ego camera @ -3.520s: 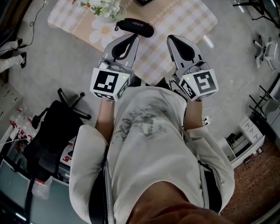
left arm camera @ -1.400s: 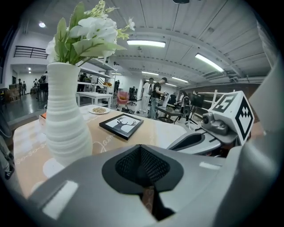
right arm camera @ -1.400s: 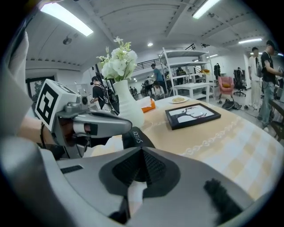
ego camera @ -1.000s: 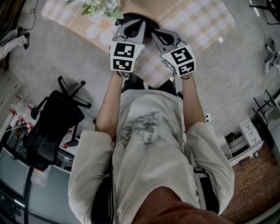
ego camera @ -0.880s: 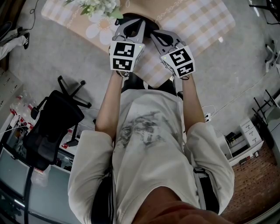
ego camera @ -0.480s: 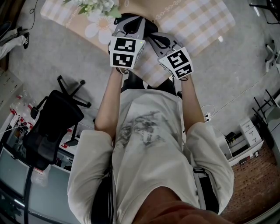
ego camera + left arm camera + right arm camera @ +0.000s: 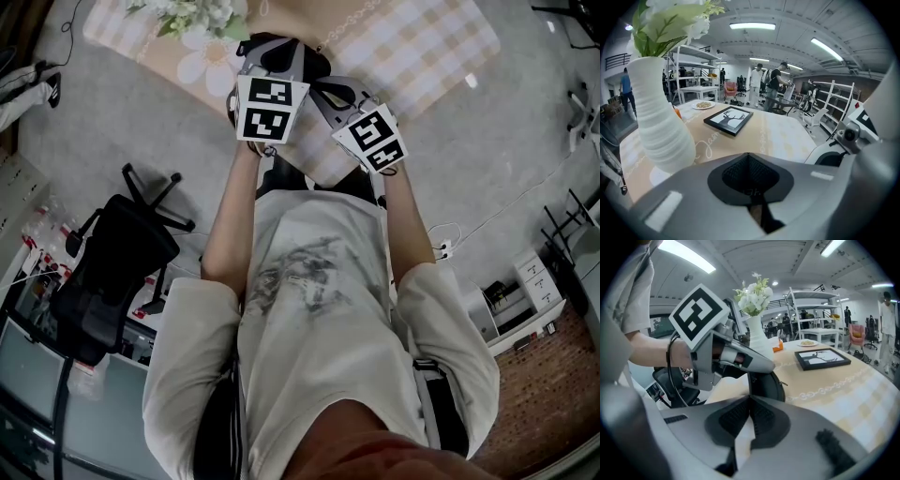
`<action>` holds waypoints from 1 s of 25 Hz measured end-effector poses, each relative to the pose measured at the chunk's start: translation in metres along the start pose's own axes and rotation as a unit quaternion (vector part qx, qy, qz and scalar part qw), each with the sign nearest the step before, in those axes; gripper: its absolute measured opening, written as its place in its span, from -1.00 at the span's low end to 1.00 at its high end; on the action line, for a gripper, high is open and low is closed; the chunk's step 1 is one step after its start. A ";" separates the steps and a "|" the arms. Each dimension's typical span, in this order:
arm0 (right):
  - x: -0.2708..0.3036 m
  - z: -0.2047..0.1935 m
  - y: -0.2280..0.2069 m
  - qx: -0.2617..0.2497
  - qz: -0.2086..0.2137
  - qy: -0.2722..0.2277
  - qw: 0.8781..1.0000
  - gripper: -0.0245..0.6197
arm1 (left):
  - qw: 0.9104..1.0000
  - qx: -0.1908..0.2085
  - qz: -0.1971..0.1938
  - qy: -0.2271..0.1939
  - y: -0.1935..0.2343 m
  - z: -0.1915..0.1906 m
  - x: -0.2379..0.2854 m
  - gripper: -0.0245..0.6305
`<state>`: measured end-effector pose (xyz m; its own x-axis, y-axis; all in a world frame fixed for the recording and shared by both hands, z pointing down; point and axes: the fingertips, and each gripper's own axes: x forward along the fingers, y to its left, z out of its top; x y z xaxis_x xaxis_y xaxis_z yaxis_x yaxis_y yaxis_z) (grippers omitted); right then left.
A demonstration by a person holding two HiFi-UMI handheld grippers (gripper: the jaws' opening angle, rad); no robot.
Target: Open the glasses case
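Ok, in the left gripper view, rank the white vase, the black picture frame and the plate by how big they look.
1. white vase: largest, but nearest the camera.
2. black picture frame.
3. plate: smallest, but farthest back, so its real size is unsure.

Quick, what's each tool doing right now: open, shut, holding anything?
Left tool: closed, nothing seen between its jaws, tip by the glasses case.
Right tool: closed, empty.

Glasses case [image 7: 765, 383] on the table [image 7: 843, 385] beside the vase [image 7: 661, 122] (frame [image 7: 729, 119] farther back).
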<state>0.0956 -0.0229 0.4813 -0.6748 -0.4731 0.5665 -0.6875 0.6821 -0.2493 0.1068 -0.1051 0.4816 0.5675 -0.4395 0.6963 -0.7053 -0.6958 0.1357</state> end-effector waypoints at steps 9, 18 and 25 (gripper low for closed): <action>-0.023 0.013 -0.019 0.014 0.000 -0.028 1.000 -0.87 | 1.000 -0.015 0.004 -0.007 0.001 -0.006 -0.009 -0.91; -0.024 0.028 -0.035 0.013 0.028 -0.030 0.999 -0.87 | 1.000 -0.026 0.004 -0.011 -0.001 -0.014 -0.026 -0.91; -0.015 0.027 -0.029 -0.001 0.062 -0.006 0.998 -0.64 | 0.999 -0.041 0.004 -0.016 -0.005 -0.023 -0.036 -0.91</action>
<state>0.1185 -0.0511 0.4587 -0.7582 -0.3905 0.5222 -0.5971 0.7374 -0.3156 0.0798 -0.0729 0.4719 0.5742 -0.4628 0.6754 -0.7410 -0.6446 0.1882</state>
